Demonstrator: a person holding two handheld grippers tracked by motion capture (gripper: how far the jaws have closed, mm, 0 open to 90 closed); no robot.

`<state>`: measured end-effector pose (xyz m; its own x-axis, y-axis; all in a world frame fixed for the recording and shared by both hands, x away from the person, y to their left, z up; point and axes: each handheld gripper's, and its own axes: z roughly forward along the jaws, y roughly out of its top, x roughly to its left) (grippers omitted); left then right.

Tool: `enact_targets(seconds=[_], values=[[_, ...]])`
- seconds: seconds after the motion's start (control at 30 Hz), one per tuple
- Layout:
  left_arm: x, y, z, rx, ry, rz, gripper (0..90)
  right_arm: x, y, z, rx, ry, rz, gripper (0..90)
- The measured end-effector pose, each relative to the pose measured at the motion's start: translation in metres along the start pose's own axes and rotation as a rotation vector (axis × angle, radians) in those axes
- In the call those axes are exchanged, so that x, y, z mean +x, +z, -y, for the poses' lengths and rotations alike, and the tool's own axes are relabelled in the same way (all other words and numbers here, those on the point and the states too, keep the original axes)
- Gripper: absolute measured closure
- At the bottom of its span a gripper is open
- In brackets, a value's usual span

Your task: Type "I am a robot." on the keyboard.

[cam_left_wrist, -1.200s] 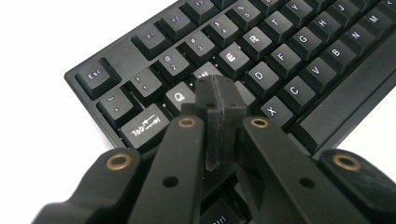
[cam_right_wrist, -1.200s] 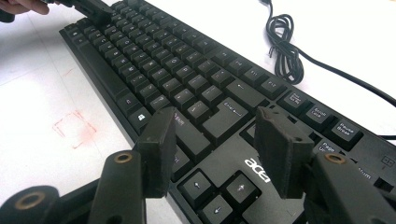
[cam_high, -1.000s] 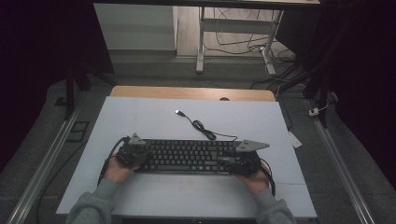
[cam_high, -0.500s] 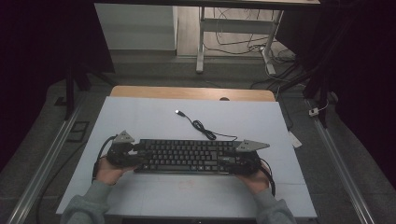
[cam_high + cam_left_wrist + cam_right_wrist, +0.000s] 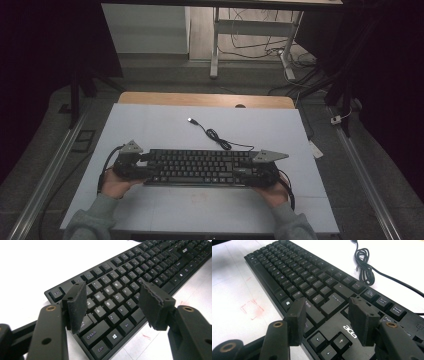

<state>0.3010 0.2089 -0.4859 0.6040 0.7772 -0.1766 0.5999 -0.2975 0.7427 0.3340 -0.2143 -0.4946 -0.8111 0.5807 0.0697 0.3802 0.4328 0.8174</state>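
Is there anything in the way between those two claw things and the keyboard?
Nothing visible. The left gripper has just been opening and hangs over the keyboard's left end; nothing lies between its pads. The right gripper stands open over the arrow-key end. The keyboard's cable lies behind it on the table.

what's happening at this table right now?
A person holds a gripper at each end of a black keyboard lying flat on the white table. The left gripper has just been opening; its jaws stand apart over the left-end keys, gripping nothing. The right gripper hangs open over the arrow-key end. The keyboard's cable lies loose behind it.
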Motion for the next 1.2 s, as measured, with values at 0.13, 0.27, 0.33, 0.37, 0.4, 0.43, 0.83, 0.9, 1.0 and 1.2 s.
enact_targets(seconds=[0.13, 0.27, 0.33, 0.37, 0.4, 0.43, 0.83, 0.9, 1.0, 1.2], values=[[0.000, 0.000, 0.000, 0.002, -0.001, 0.000, 39.2, 0.000, 0.000, 0.000, -0.001, 0.000, 0.001, 48.8], [0.000, 0.000, 0.000, 0.002, 0.001, 0.003, 38.9, 0.001, 0.000, 0.000, -0.009, 0.002, -0.003, 48.9], [-0.001, 0.000, 0.000, 0.003, 0.002, 0.002, 38.7, 0.002, 0.000, -0.001, -0.012, 0.001, -0.006, 48.9], [-0.001, 0.001, 0.000, 0.003, 0.000, -0.001, 38.2, 0.002, 0.000, -0.002, -0.008, -0.002, -0.005, 48.9], [-0.001, 0.001, 0.000, 0.003, -0.003, -0.005, 37.4, 0.003, 0.000, -0.002, -0.011, -0.001, -0.010, 49.0], [-0.001, 0.002, 0.000, 0.006, -0.005, -0.007, 36.7, 0.004, 0.001, -0.003, -0.019, 0.001, -0.016, 49.0], [-0.002, 0.005, -0.001, 0.018, 0.000, -0.008, 35.0, 0.015, 0.016, -0.016, -0.021, -0.004, -0.063, 50.8], [-0.002, 0.006, -0.001, 0.020, -0.001, -0.008, 34.8, 0.017, 0.019, -0.019, -0.024, 0.002, -0.072, 51.8], [-0.003, 0.007, -0.001, 0.025, 0.001, -0.006, 34.5, 0.020, 0.025, -0.022, -0.018, 0.004, -0.075, 54.0], [-0.002, 0.007, -0.001, 0.024, 0.000, -0.009, 34.2, 0.026, 0.034, -0.027, -0.003, -0.003, -0.090, 65.1]])
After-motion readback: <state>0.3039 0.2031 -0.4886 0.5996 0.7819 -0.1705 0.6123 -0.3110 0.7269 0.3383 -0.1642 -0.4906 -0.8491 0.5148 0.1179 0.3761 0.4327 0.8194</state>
